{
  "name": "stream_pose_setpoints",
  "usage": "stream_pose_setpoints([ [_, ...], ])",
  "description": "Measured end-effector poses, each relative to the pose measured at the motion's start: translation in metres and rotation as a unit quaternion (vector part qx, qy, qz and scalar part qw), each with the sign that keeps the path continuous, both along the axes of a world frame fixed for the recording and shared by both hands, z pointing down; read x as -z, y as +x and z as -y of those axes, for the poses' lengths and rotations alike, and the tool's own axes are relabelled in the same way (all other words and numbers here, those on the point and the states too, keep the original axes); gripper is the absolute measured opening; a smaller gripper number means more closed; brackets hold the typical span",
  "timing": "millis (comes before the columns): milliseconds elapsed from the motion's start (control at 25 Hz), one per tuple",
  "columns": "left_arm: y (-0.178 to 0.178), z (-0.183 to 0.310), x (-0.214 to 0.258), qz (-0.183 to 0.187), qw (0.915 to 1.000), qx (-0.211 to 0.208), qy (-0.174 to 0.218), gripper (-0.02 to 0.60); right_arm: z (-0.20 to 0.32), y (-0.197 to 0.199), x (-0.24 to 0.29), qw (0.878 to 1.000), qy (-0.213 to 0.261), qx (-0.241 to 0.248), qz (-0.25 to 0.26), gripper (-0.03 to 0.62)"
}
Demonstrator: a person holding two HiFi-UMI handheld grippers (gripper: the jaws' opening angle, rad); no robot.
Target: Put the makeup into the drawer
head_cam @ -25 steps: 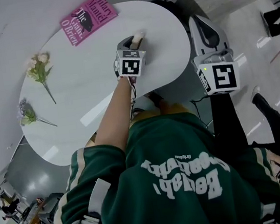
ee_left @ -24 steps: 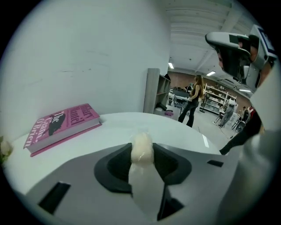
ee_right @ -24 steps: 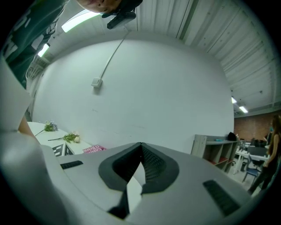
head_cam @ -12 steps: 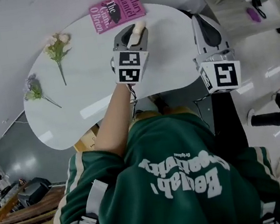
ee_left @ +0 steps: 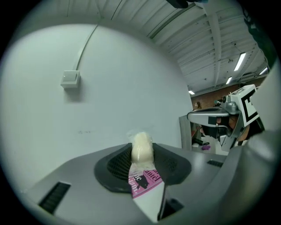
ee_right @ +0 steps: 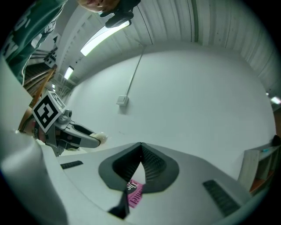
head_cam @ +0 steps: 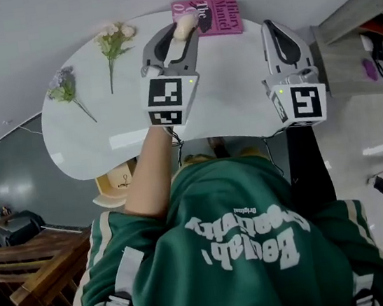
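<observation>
The left gripper (head_cam: 180, 31) has its 2 jaws clamped on the makeup (head_cam: 184, 23), a cream, egg-shaped piece. The long axis of the piece runs along the jaws. Its rounded end sticks out past the jaw tips, toward the pink book (head_cam: 206, 17) at the far edge of the white table (head_cam: 104, 133). The piece is held over the table, not lying on it. The right gripper (head_cam: 274, 27) is beside the left one, its 2 jaws together at the tips with nothing between them.
</observation>
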State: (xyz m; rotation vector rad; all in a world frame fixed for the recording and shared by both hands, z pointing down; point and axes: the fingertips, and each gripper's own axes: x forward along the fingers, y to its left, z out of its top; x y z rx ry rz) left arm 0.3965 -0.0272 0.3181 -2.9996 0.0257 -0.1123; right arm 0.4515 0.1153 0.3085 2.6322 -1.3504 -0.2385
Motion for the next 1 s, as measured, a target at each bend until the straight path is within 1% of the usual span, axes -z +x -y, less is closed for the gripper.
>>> stream_pose_setpoints([
  [120, -0.018, 0.022, 0.013, -0.016, 0.9995, 0.028, 0.002, 0.155, 0.023, -0.005, 0.006, 1.000, 0.004, 0.024, -0.005, 0.009],
  [240, -0.026, 0.033, 0.014, -0.019, 0.9990, 0.041, 0.000, 0.155, 0.040, -0.009, 0.002, 0.999, 0.000, 0.041, -0.001, 0.009],
  [360, -0.044, 0.054, 0.017, -0.024, 0.9977, 0.063, 0.003, 0.155, 0.070, -0.021, 0.001, 0.998, -0.001, 0.070, 0.000, 0.009],
  [520, -0.083, 0.087, 0.018, -0.027, 0.9926, 0.118, 0.006, 0.155, 0.119, -0.045, 0.001, 0.992, 0.003, 0.129, 0.003, 0.009],
  [680, -0.142, 0.127, 0.021, -0.028, 0.9824, 0.184, 0.010, 0.155, 0.175, -0.089, 0.001, 0.980, 0.003, 0.197, 0.007, 0.009],
  [760, -0.175, 0.146, 0.021, -0.025, 0.9758, 0.217, 0.012, 0.155, 0.201, -0.117, 0.000, 0.973, 0.002, 0.229, 0.008, 0.009],
  [880, -0.232, 0.171, 0.022, -0.018, 0.9620, 0.272, 0.015, 0.155, 0.241, -0.165, 0.000, 0.958, 0.002, 0.286, 0.012, 0.009],
  [1000, -0.287, 0.187, 0.025, -0.014, 0.9489, 0.315, 0.020, 0.155, 0.268, -0.218, 0.003, 0.944, 0.003, 0.330, 0.011, 0.009],
])
